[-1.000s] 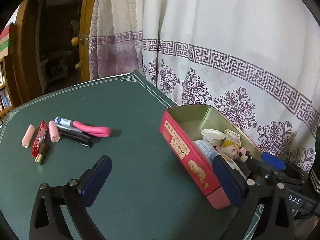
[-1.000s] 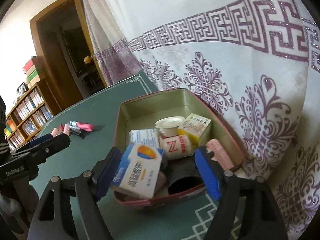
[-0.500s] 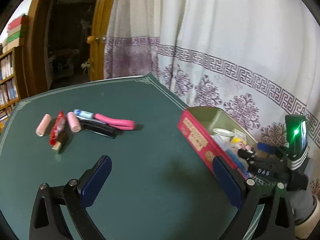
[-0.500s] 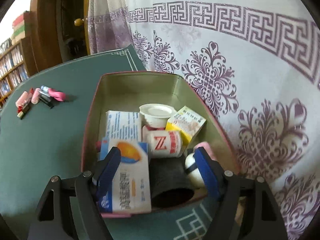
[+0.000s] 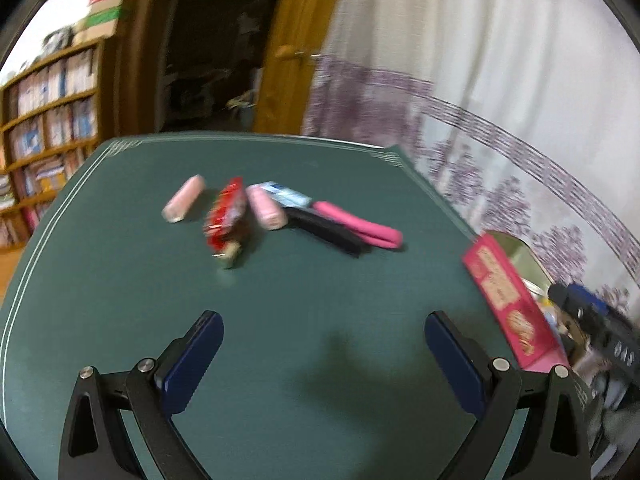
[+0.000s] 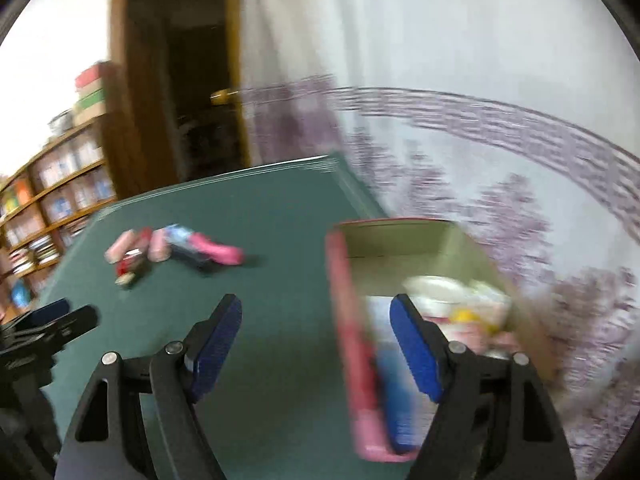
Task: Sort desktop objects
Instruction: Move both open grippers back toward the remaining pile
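Observation:
A cluster of small items lies on the green table (image 5: 300, 312): two pink rolls (image 5: 183, 198), a red packet (image 5: 225, 214), a blue-white tube (image 5: 285, 195), a black item (image 5: 326, 232) and a pink-handled tool (image 5: 360, 226). The cluster also shows in the right wrist view (image 6: 176, 246). A red tin (image 6: 352, 320) holds boxes and a white cup (image 6: 434, 289); it sits at the right in the left wrist view (image 5: 508, 300). My left gripper (image 5: 322, 358) is open and empty, short of the cluster. My right gripper (image 6: 316, 344) is open, straddling the tin's near wall.
A patterned white curtain (image 5: 500, 128) hangs along the table's right edge. A wooden door frame (image 5: 276, 64) and bookshelves (image 5: 48, 120) stand beyond the table. My left gripper shows at the left edge of the right wrist view (image 6: 44, 328). Both views are motion-blurred.
Both grippers have swung left toward the cluster. The right gripper has moved off the tin's contents to its left wall. The cluster sits more central in the left view.

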